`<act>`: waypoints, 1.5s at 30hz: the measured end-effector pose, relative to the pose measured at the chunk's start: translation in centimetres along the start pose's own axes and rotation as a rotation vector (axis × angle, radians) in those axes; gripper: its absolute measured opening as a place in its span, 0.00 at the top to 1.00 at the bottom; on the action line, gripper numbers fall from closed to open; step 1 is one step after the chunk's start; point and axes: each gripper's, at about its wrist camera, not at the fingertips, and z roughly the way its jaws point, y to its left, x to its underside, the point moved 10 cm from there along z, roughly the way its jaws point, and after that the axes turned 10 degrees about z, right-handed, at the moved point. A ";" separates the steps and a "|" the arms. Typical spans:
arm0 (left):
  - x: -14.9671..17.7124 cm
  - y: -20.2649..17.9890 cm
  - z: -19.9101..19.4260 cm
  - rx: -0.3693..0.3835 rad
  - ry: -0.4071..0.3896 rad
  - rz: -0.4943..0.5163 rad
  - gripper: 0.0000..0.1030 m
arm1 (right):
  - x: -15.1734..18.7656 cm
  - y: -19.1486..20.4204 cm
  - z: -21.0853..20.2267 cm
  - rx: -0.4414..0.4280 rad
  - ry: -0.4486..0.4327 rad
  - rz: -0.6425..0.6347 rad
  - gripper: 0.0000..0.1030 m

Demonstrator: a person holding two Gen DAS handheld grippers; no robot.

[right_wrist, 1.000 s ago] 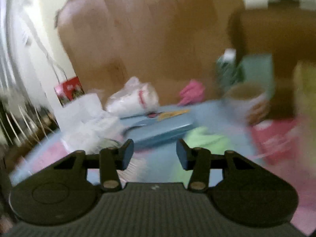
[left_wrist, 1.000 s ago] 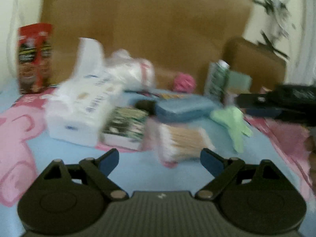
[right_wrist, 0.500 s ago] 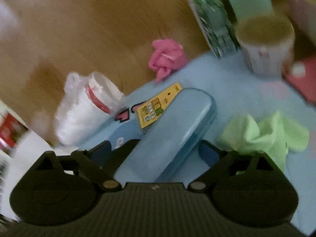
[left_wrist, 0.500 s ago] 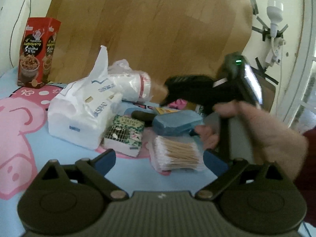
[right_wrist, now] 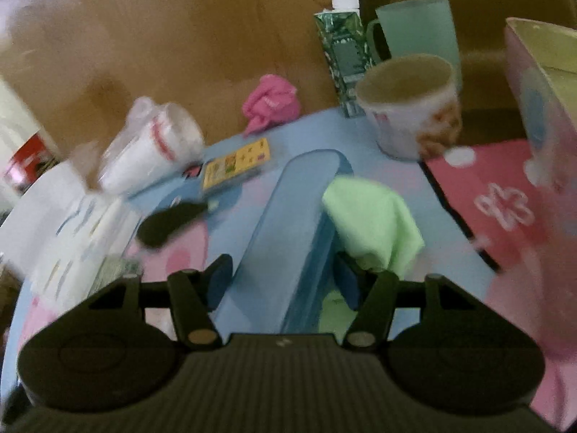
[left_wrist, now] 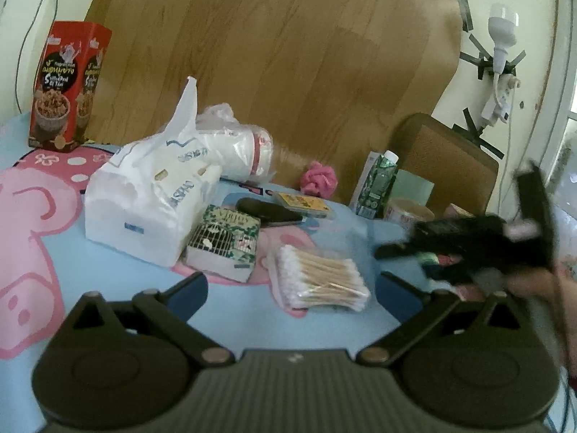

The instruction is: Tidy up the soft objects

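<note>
Blue hard case, long and rounded at its ends, is lying between the jaws of the right gripper, which are closing on it; whether the pads are already pressing we cannot tell; its long axis is running straight away from that gripper toward the pink cloth ball. Green soft cloth is resting just beside the case on its right, touching the right finger, so we are judging the right hand the nearer one to it. Left gripper is opening wide with nothing gripped, a pack of cotton swabs lying just ahead of its gap, well left of the case. Left wrist view is showing us the right gripper only as a dark blur hiding the case; right wrist view alone is showing case and cloth.
</note>
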 end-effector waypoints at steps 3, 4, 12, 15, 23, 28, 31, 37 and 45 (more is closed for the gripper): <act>0.1 0.1 0.2 0.001 0.011 -0.006 0.00 | 2.6 -0.2 -2.3 -0.062 0.024 -0.083 0.38; 0.1 0.0 0.2 0.003 0.014 -0.006 0.01 | 3.6 -0.3 -3.2 -0.082 0.030 -0.112 0.38; 0.5 -1.1 0.8 0.098 0.054 -0.004 0.03 | 9.4 -0.3 -8.3 -0.197 0.020 -0.204 0.35; 0.8 -2.4 1.0 0.151 0.101 -0.006 0.13 | 10.1 -0.5 -10.1 -0.199 -0.032 -0.189 0.18; 1.3 -8.9 1.1 0.287 0.190 0.043 0.15 | 10.0 -0.3 -12.4 -0.168 -0.176 -0.359 0.19; -0.2 -12.6 1.6 0.370 0.207 0.062 0.23 | 6.2 -3.7 -12.5 -0.079 -0.235 -0.256 0.40; -1.2 -15.3 2.3 0.409 0.212 0.112 0.27 | 6.3 -3.9 -10.1 -0.048 -0.189 -0.294 0.42; -0.9 -20.1 5.6 0.403 0.266 0.245 0.37 | 7.2 -3.6 -8.3 -0.003 -0.202 -0.396 0.89; 1.1 -21.2 8.0 0.464 0.356 0.175 0.49 | 8.0 -3.9 -11.9 0.022 -0.349 -0.433 0.90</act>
